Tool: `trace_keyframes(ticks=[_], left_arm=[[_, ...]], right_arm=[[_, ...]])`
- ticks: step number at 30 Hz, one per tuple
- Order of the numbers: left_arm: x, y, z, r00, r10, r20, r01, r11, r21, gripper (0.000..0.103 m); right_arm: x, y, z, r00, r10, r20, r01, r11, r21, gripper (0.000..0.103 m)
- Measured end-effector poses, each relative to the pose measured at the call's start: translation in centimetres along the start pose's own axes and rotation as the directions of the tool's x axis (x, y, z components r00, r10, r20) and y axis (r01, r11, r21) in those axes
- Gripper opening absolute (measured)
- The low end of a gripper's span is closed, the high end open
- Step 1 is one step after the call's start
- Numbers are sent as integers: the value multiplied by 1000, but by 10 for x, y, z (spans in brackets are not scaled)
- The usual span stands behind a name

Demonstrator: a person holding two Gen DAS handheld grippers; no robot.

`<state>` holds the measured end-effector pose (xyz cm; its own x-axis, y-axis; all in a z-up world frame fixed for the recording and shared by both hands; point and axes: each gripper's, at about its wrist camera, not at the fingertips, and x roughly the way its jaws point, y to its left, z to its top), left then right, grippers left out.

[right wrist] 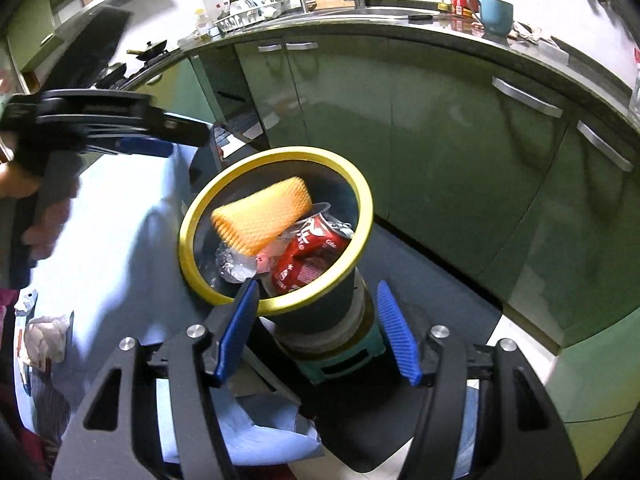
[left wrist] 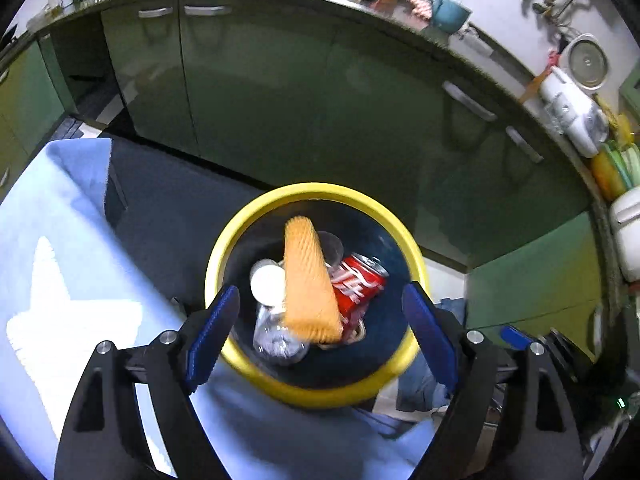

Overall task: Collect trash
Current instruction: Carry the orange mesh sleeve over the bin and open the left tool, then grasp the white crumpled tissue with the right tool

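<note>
Left wrist view: the left gripper (left wrist: 320, 320) was spread above the yellow-rimmed bin (left wrist: 248, 364), nothing pinched; the orange foam net (left wrist: 310, 276) should be let drop clear inside.

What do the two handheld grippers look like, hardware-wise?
Both match: the left gripper and right gripper have black angular frames with triangular cutouts, silver round bolts at the pivots, and blue ribbed pads on the fingers. No cables or markings are visible. A hand shows at the left gripper's black handle, blurred; no sleeve is discernible.
</note>
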<state>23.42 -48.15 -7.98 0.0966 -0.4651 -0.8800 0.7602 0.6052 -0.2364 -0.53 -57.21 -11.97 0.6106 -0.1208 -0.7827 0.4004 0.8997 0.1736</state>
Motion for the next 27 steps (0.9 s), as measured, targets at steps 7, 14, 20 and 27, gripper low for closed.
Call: trace_keyframes(ticks=[7,14,20,27], left_arm=[[-92,25,-46,987,-43,152,51,998,-48,87],[-198,84,-130,947,70,314,-11,983,-185,92],[-264,128,-225,878,271,394,-137,932,-336,95],[-300,165,-338,819,364,444,-81,839,-538,98]], right_arm=[[-3,26,1,1000,25,-3,-25,998,-54,60],[-6,61,4,998,54,-13,-55,989,-134,60],[-3,131,-3,980,184,-82,-200,937,-287,60],[-3,235,-31,902,359,-241,-432,770,-468,60]])
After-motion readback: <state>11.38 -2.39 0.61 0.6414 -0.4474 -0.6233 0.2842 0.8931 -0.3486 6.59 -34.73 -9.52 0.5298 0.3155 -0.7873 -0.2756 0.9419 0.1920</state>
